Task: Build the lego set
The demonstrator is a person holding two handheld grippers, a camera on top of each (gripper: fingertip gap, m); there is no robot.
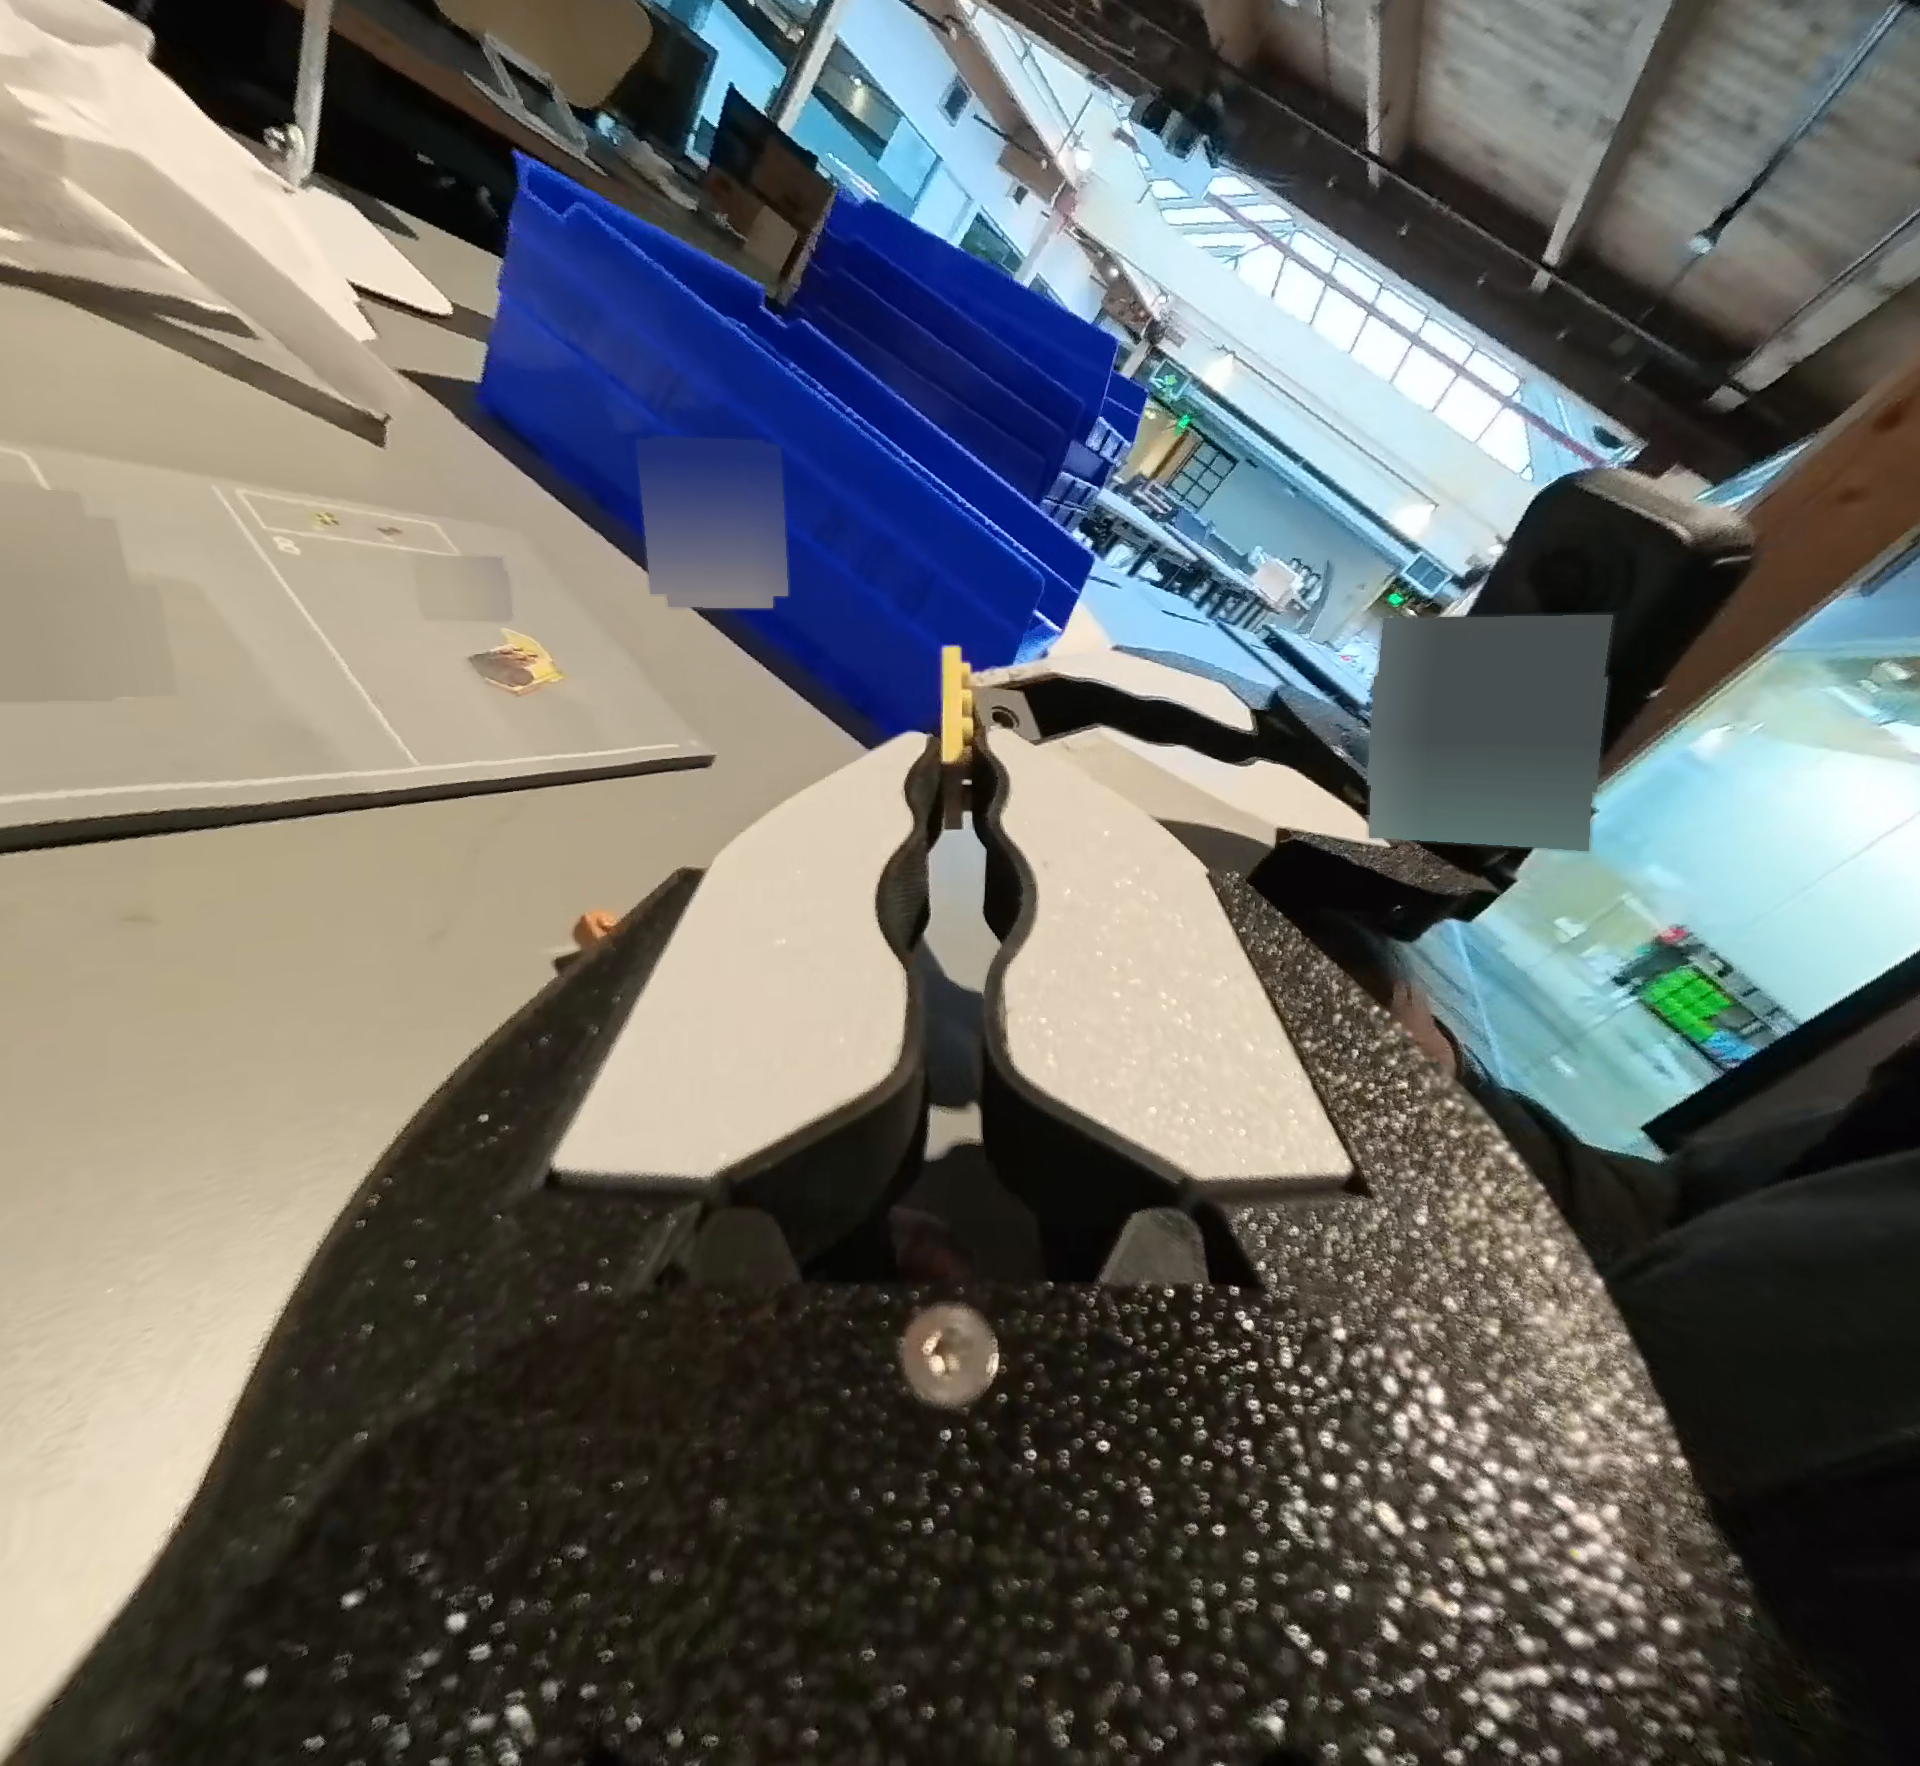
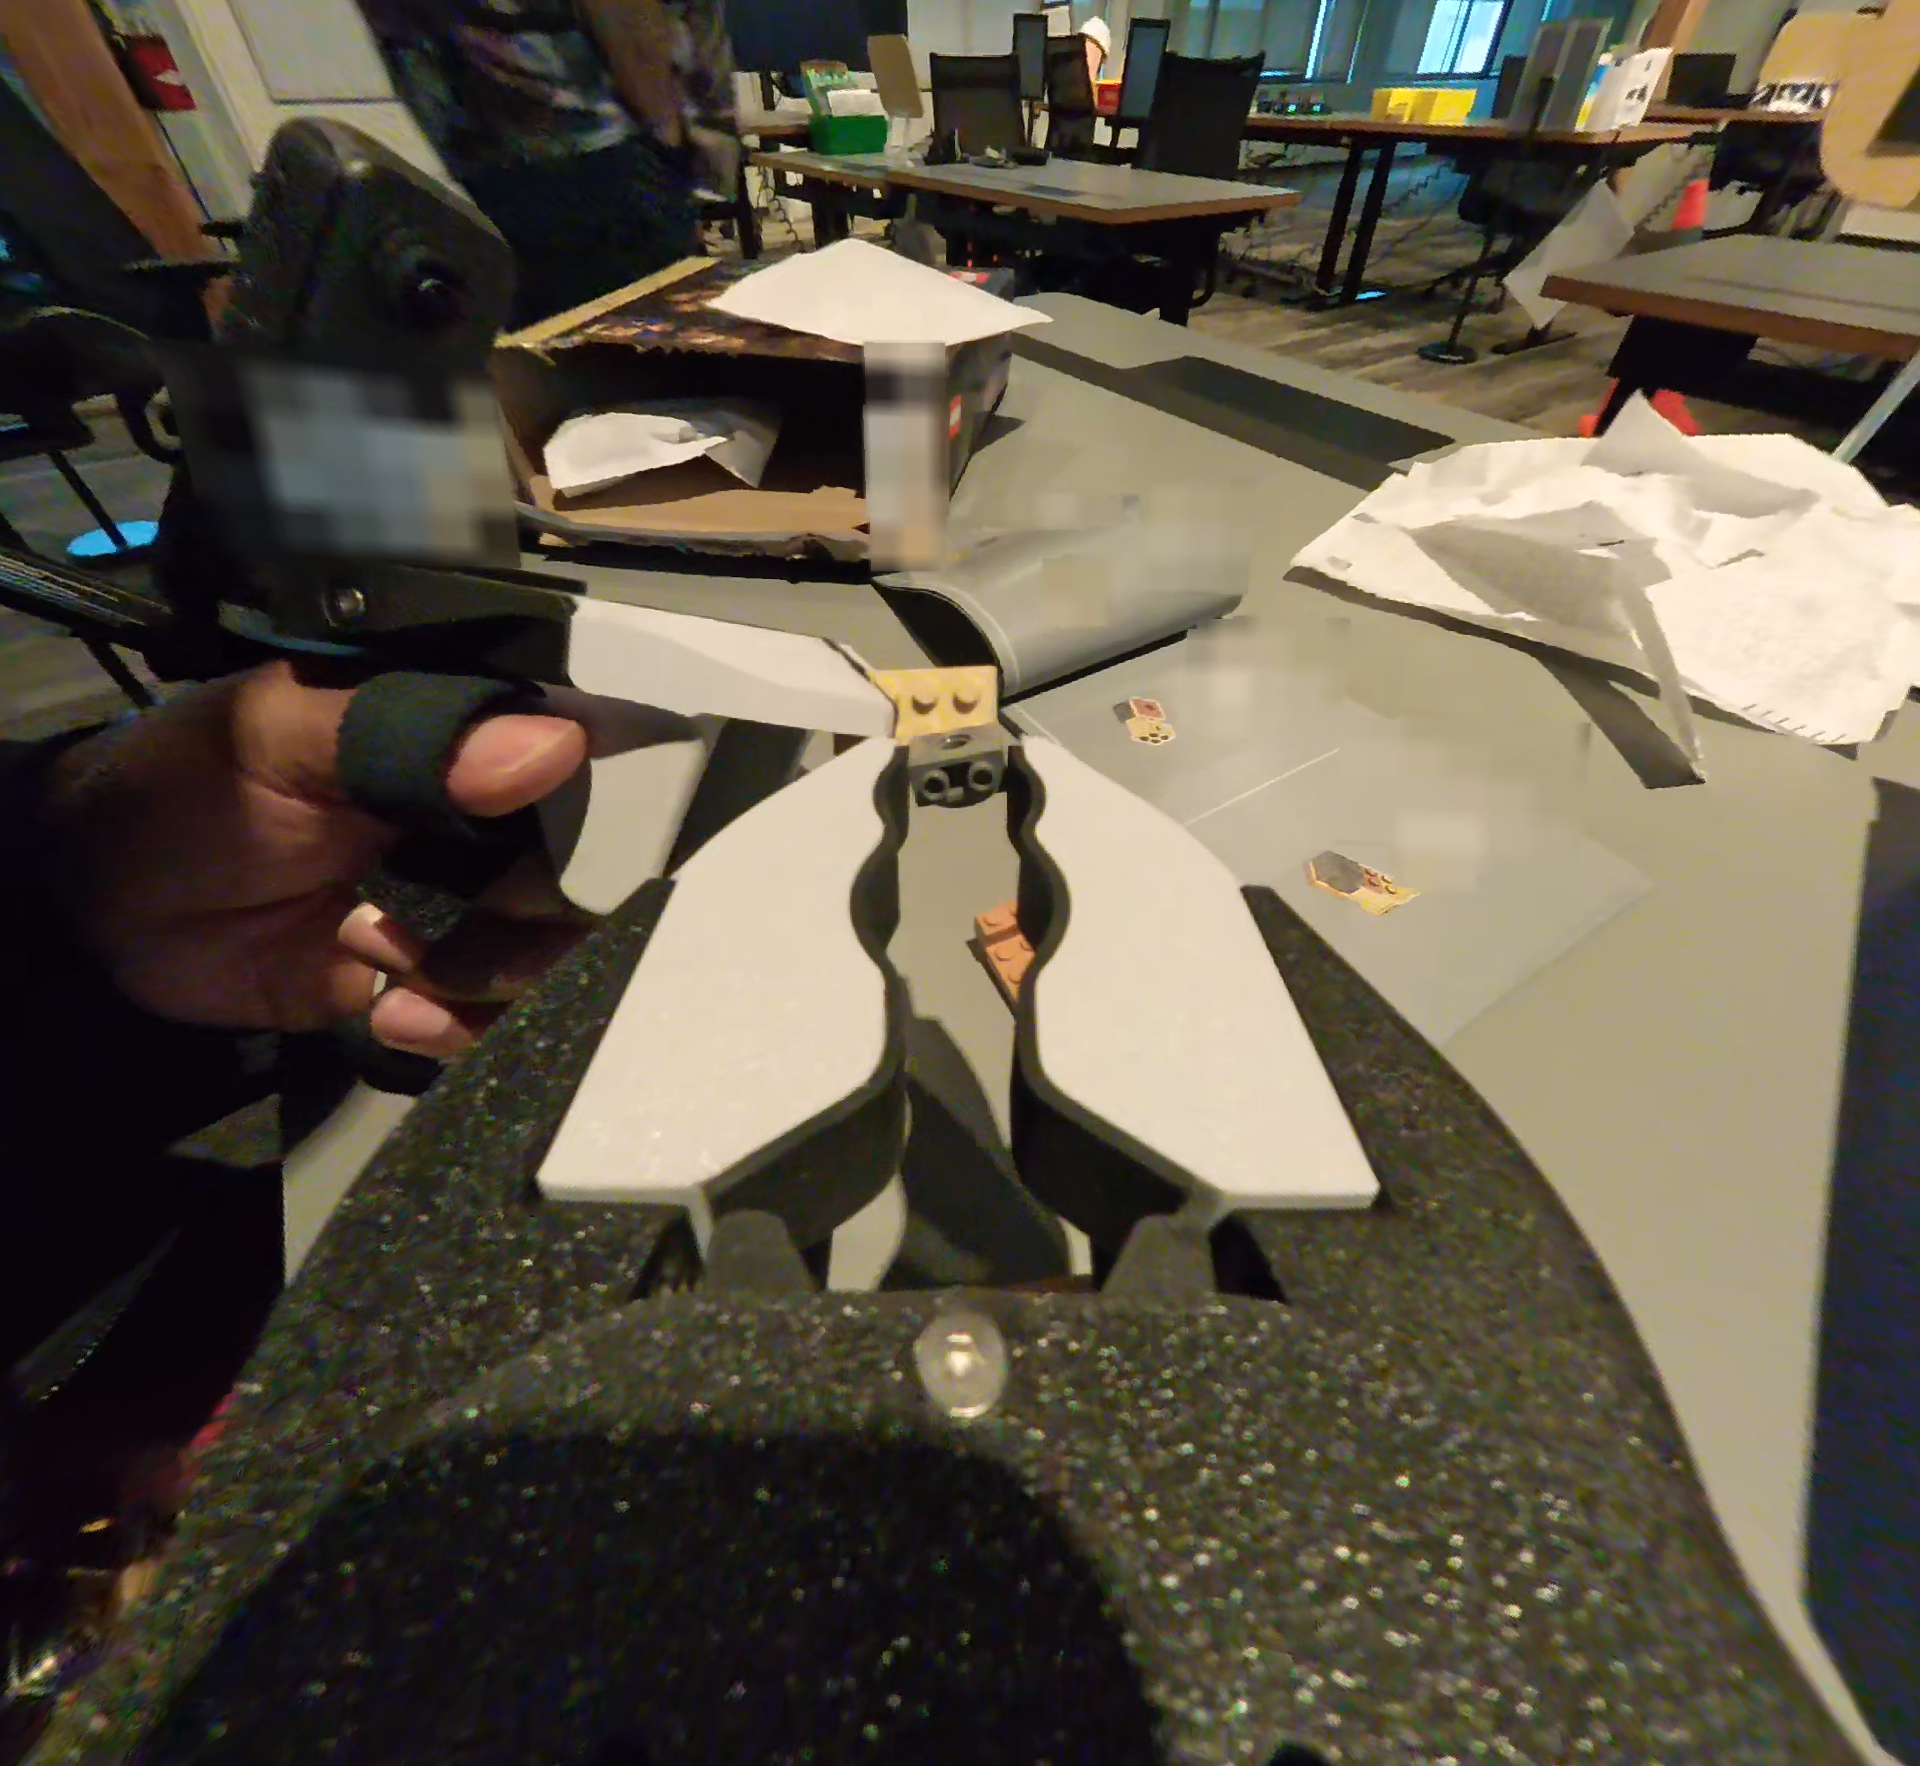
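My left gripper (image 1: 956, 774) is shut on a small tan plate (image 1: 954, 714), held on edge above the table with its studs facing right. My right gripper (image 2: 956, 760) is shut on a dark grey brick (image 2: 957, 774) with holes in its side. The right gripper's tips (image 1: 1039, 714) come in from the right and bring the dark brick (image 1: 1010, 715) against the plate's studs. In the right wrist view the left gripper (image 2: 868, 690) reaches in from the left, and the tan plate (image 2: 940, 700) sits right on top of the dark brick.
An orange-brown brick (image 2: 1003, 947) lies on the grey table below the right fingers. Open instruction pages (image 1: 312, 636) lie at left and blue bins (image 1: 790, 428) stand behind. A torn cardboard box (image 2: 727, 449) and crumpled white paper bags (image 2: 1610, 563) lie farther off. A hand (image 2: 312, 843) holds the left gripper. Left and right tips are no more than a few centimetres apart.
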